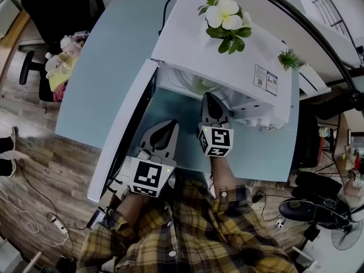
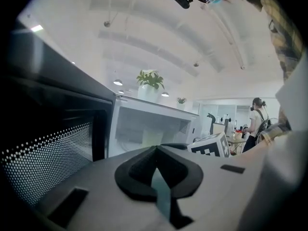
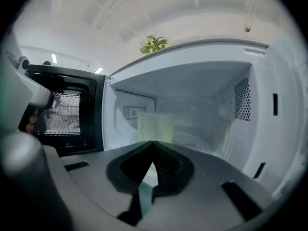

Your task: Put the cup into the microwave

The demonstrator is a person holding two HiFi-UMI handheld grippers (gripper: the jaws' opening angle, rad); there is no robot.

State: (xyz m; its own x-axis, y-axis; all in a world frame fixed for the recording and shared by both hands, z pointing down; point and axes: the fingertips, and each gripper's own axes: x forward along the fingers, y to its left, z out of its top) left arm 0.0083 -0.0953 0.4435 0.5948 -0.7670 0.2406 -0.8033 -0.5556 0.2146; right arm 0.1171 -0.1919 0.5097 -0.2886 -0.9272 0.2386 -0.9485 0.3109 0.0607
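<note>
The white microwave (image 1: 227, 44) stands on the light blue table (image 1: 108, 67) with its door (image 1: 122, 129) swung open to the left. A pale green translucent cup (image 3: 156, 126) stands upright inside the cavity, also seen as a greenish shape in the head view (image 1: 202, 86) and in the left gripper view (image 2: 153, 137). My right gripper (image 3: 153, 143) is at the cavity mouth, just in front of the cup, jaws shut with nothing between them (image 1: 211, 98). My left gripper (image 1: 162, 131) hangs beside the open door, jaws shut and empty (image 2: 155, 149).
A pot of white flowers (image 1: 226, 13) and a small green plant (image 1: 288, 58) sit on top of the microwave. The dark door window (image 2: 48, 143) is close on the left gripper's left. A person (image 2: 257, 121) stands far off across the room.
</note>
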